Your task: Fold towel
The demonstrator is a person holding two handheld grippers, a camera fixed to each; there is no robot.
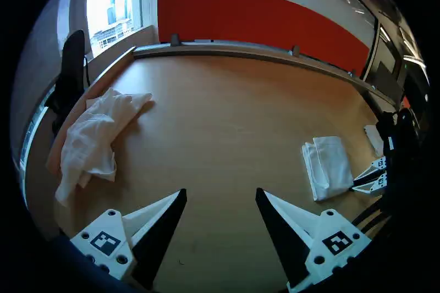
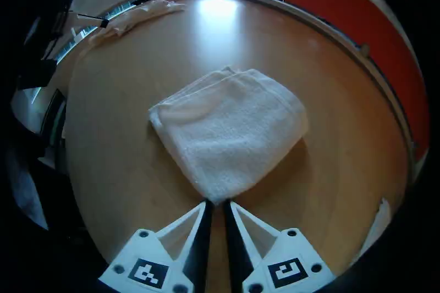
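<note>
L gripper (image 1: 220, 191) hangs over the near part of the wooden table (image 1: 231, 111), fingers spread wide, nothing btwn them. R gripper (image 2: 217, 202) sits at the table's right edge, fingers drawn almost together w/ a thin gap. Its tips are right at the near corner of the folded towel (image 2: 231, 128); can't tell whether they nip that corner or just touch it. The folded towel is a neat white stack, flat on the table near the right edge. A 2nd white towel (image 1: 93, 139), crumpled, lies along the left edge toward the far-left corner, well apart from the folded one. Red screen (image 1: 247, 18) runs along the far edge. Dark chair (image 1: 71, 78) stands beyond the left edge, under a bright window (image 1: 113, 7).
</note>
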